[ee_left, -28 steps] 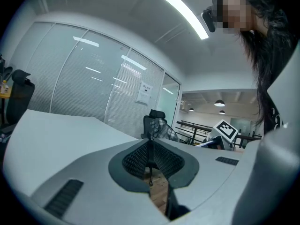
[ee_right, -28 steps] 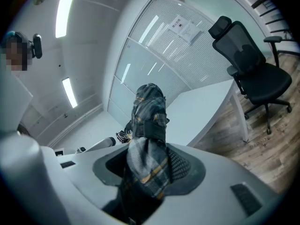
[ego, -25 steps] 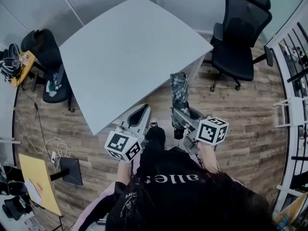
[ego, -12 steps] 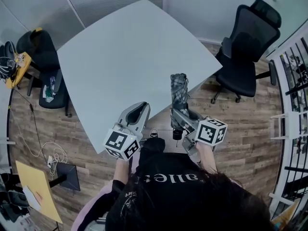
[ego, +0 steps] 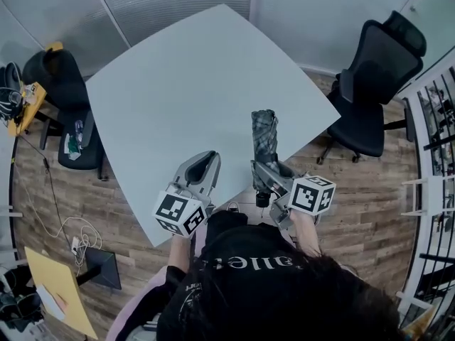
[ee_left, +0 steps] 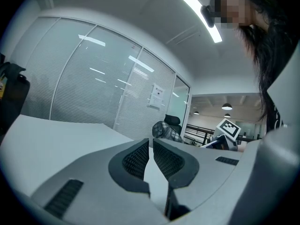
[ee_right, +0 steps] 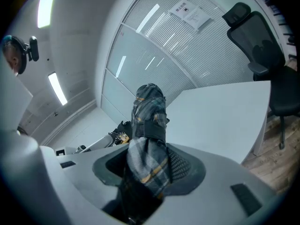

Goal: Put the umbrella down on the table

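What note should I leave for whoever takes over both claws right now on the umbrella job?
Right claw: shut on the folded plaid umbrella, gripping its lower end.
Left claw: jaws together, nothing in them, by the near edge of the table.
Done: the umbrella is in hand, its tip over the table's near edge.
Left: lay it flat on the tabletop, then open the right claw.

Table [ego: 206,84] centre; umbrella [ego: 264,137] in right gripper [ego: 266,172] over its near edge, left gripper [ego: 202,165] alongside at left; office chair [ego: 377,69] right of table, second chair [ego: 57,73] left.
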Motion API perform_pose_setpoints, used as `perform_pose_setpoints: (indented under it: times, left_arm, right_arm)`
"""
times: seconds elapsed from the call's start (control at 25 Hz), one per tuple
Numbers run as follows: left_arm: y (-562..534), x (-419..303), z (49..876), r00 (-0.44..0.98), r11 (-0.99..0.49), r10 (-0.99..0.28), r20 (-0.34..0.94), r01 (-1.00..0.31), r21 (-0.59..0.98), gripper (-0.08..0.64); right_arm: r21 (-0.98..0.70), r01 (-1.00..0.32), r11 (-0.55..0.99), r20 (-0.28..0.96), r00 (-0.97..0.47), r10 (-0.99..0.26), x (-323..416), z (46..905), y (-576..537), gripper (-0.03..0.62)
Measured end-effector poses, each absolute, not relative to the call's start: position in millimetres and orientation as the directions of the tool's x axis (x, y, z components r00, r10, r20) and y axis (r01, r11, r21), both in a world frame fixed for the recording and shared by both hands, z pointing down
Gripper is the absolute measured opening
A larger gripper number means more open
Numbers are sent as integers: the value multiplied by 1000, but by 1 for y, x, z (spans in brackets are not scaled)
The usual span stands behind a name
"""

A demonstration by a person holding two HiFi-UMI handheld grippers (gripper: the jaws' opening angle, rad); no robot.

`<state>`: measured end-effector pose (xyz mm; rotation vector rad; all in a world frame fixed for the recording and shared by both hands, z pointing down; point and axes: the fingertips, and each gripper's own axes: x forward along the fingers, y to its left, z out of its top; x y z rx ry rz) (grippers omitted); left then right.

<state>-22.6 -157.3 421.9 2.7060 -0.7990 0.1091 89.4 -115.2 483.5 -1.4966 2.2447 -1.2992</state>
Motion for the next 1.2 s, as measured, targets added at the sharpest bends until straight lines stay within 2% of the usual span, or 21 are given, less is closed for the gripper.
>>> perform_pose_setpoints:
  times: [0.68, 1.2]
  left_arm:
    - [-194, -21, 432, 835, -771, -525, 161, -548, 326, 34]
    - [-250, -14, 440, 712, -633, -680, 176, -691, 348, 34]
  right_arm:
    - [-686, -718, 117, 384, -494, -780, 100, 491, -168, 201]
    - [-649, -741, 171, 452, -556, -698, 157, 515, -266, 201]
